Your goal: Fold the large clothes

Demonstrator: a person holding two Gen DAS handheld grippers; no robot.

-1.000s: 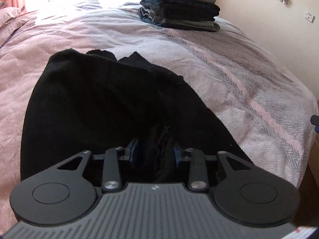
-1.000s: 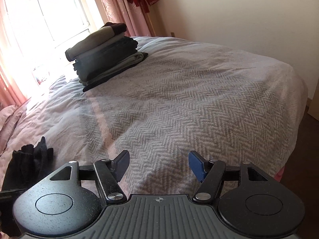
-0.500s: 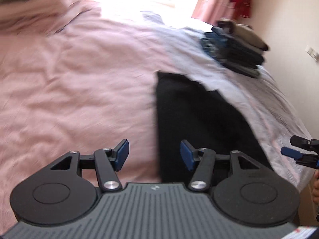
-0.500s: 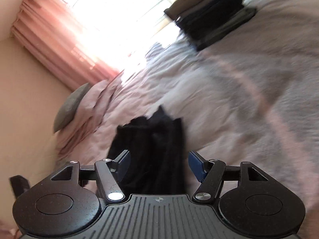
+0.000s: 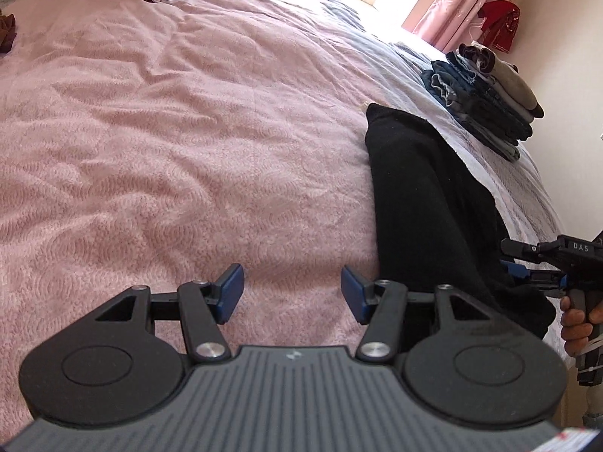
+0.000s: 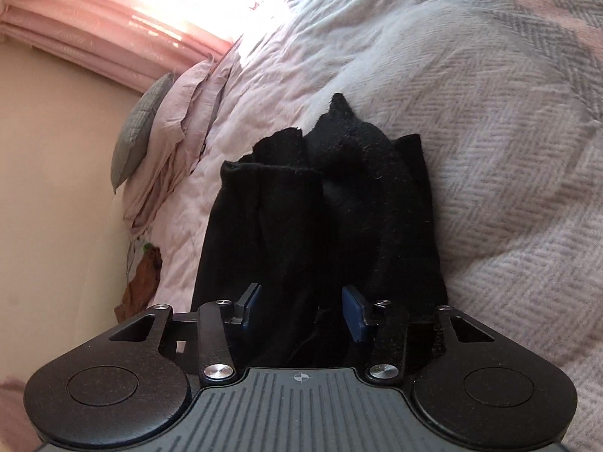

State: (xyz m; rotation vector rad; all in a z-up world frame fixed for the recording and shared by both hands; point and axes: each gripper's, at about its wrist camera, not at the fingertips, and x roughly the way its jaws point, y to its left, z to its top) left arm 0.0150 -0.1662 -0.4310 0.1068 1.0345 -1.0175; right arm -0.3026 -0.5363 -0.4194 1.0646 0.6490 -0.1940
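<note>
A black garment (image 5: 426, 196) lies folded lengthwise on the bed, its near end at the bed's edge. In the left wrist view my left gripper (image 5: 292, 290) stands open above the pink bedspread (image 5: 169, 132), left of the garment, with nothing between its fingers. My right gripper (image 6: 301, 310) is at the garment's (image 6: 320, 207) near end. Its jaws are closing with a bunch of black cloth between them, and I see no clear pinch. From the left wrist view the right gripper (image 5: 507, 254) reaches in sideways at that edge, held by a hand (image 5: 576, 324).
A stack of folded clothes (image 5: 490, 101) sits on the grey herringbone blanket (image 6: 508, 132) beyond the garment. Pillows (image 6: 139, 128) lie at the head of the bed, below pink curtains (image 5: 452, 3). A brown cloth (image 6: 143, 282) hangs at the bed's far side.
My left gripper let go of the black cloth, opened and moved left over the pink bedspread. My right gripper swung from the blanket down to the garment's near end, jaws narrowing around it.
</note>
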